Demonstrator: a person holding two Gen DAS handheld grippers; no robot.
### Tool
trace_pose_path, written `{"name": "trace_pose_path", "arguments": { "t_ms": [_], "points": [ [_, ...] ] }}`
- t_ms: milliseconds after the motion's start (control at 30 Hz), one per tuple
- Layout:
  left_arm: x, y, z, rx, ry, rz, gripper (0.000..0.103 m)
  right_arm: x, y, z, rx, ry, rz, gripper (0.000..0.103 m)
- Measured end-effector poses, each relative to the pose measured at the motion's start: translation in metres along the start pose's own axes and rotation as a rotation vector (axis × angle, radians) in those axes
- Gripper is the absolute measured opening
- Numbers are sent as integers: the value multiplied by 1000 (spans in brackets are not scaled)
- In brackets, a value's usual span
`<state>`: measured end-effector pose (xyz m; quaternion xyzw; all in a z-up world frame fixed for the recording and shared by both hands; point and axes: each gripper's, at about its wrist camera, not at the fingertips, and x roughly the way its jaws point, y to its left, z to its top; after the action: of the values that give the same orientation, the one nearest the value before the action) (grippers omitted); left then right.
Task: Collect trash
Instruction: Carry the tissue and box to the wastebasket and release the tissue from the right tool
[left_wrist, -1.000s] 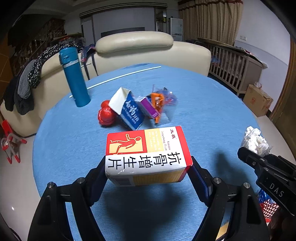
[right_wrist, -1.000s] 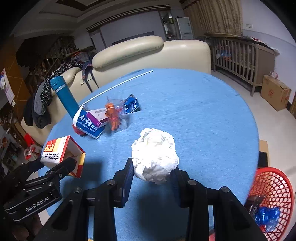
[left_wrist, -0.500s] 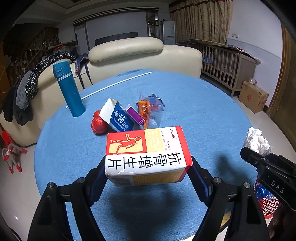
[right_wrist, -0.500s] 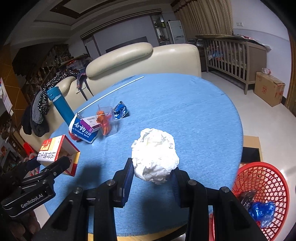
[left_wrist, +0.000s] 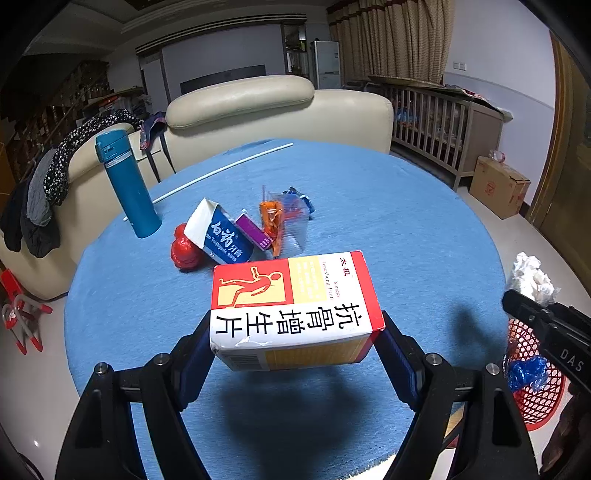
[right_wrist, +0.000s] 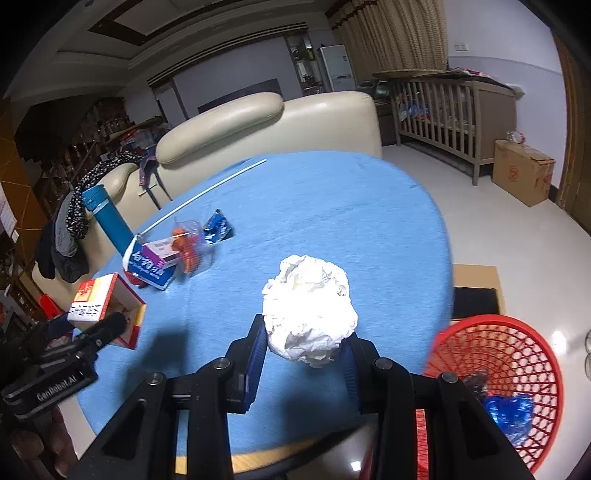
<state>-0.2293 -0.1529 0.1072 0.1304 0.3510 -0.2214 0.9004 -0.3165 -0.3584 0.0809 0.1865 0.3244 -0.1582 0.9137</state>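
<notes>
Red mesh basket (right_wrist: 495, 373) waits below the tabletop (right_wrist: 332, 221) edge: carry each load fully over its rim before releasing. Right tool (right_wrist: 304, 354) clamps the paper wad (right_wrist: 308, 314), left tool (left_wrist: 295, 343) the medicine box (left_wrist: 291, 310).

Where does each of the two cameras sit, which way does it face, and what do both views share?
Left wrist view: sits on the left gripper, facing along its fingers over the blue table toward the sofa; its jaws clamp a red and white box.
Right wrist view: sits on the right gripper, facing the same way; its jaws clamp a paper ball.
Shared: table, sofa, blue bottle, red basket, each other's gripper.
</notes>
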Motion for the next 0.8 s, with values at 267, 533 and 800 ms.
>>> {"name": "trace_pose_path", "arguments": {
  "t_ms": [267, 533, 800],
  "points": [
    [2, -32, 1, 61, 10, -40, 82, -21, -69, -12, 85, -6, -101, 40],
    [-3, -97, 4, 194, 14, -144, 82, -27, -147, -37, 209, 43, -199, 40],
    [-13, -159, 5, 307, 9, -236, 82, -15, -185, -61, 275, 144, -212, 55]
  ]
}}
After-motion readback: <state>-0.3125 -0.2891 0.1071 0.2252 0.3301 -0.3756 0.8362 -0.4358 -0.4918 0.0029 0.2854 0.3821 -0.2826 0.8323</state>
